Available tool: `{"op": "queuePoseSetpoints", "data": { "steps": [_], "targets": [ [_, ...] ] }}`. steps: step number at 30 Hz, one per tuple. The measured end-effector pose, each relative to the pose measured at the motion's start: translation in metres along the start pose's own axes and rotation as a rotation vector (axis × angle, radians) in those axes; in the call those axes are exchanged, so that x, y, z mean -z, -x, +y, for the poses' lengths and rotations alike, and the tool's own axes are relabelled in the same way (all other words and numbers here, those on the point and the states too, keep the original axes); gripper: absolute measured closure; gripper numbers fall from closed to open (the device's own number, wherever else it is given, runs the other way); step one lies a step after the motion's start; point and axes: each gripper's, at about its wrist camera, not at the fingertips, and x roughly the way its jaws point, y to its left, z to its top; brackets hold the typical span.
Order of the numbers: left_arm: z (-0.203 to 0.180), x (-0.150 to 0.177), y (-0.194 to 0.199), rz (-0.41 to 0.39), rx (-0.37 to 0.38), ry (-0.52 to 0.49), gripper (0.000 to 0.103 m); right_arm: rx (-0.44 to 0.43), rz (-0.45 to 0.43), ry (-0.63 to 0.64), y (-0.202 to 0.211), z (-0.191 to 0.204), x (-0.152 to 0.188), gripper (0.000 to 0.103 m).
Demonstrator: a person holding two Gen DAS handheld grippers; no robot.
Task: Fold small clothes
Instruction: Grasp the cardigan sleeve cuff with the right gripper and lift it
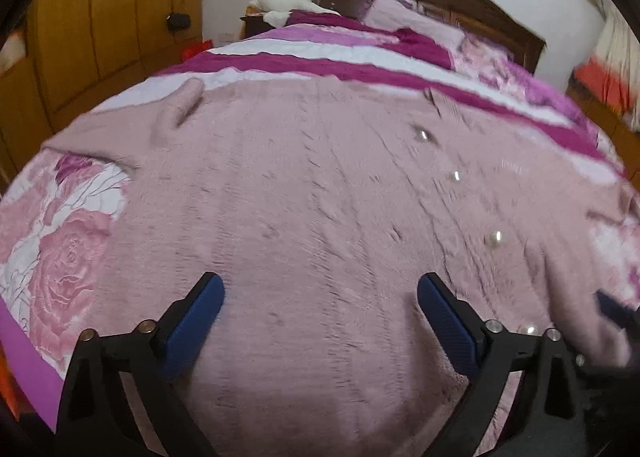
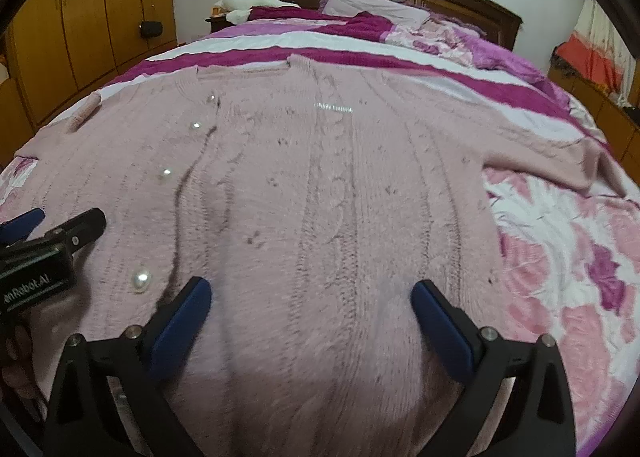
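I have a pink knitted cardigan spread flat on the bed, filling the middle of both views, hem toward me and neckline toward the headboard at the top of the frame. Starting at the left: my left claw hangs with its jaws spread wide and nothing between them, low in the frame over the fuzzy knit near the hem. In the upper left of that view one sleeve lies doubled over on itself; if I fold without flattening it I expect a lump inside the stack. Further right, the pearl buttons run up the front beside the dark line of the placket. A pad closing on one could slip off the bead or drag the front panels apart. My right claw is likewise spread and empty, low in its own frame over the cable pattern. At the left edge of that view the left claw's body sits close, so the two could knock together if I reach inward with both. At the far right the other sleeve trails onto the flowered bedspread. The knit looks soft and stretchy, so I judge a shallow pinch would catch only the top layer and leave the back behind.
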Motion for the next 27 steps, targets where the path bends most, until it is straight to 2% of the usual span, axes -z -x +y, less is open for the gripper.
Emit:
{"op": "queuePoseSetpoints", "data": {
  "steps": [4, 8, 12, 16, 18, 21, 24, 27],
  "targets": [
    [0.043, -0.022, 0.012, -0.025, 0.043, 0.094, 0.025, -0.041, -0.054, 0.017, 0.02, 0.028, -0.015, 0.001],
    [0.101, -0.051, 0.016, -0.069, 0.041, 0.189, 0.026, -0.08, -0.097, 0.075, 0.027, 0.07, -0.034, 0.001],
    [0.177, -0.078, 0.009, -0.094, 0.01, 0.307, 0.028, -0.145, -0.072, 0.092, 0.015, 0.11, -0.052, 0.001],
    [0.27, -0.094, -0.005, -0.117, -0.048, 0.461, 0.03, -0.197, -0.037, 0.123, -0.006, 0.149, -0.063, 0.001],
    [0.314, -0.097, -0.01, -0.152, -0.061, 0.532, 0.035, -0.203, -0.025, 0.152, -0.017, 0.168, -0.066, 0.001],
    [0.38, -0.096, -0.018, -0.255, -0.049, 0.639, 0.047, -0.196, 0.0, 0.185, -0.038, 0.19, -0.07, 0.001],
    [0.435, -0.092, -0.036, -0.25, -0.05, 0.762, 0.057, -0.165, 0.018, 0.195, -0.058, 0.204, -0.073, 0.001],
    [0.465, -0.093, -0.055, -0.239, -0.03, 0.831, 0.06, -0.149, 0.021, 0.21, -0.073, 0.214, -0.077, 0.0]
  ]
}}
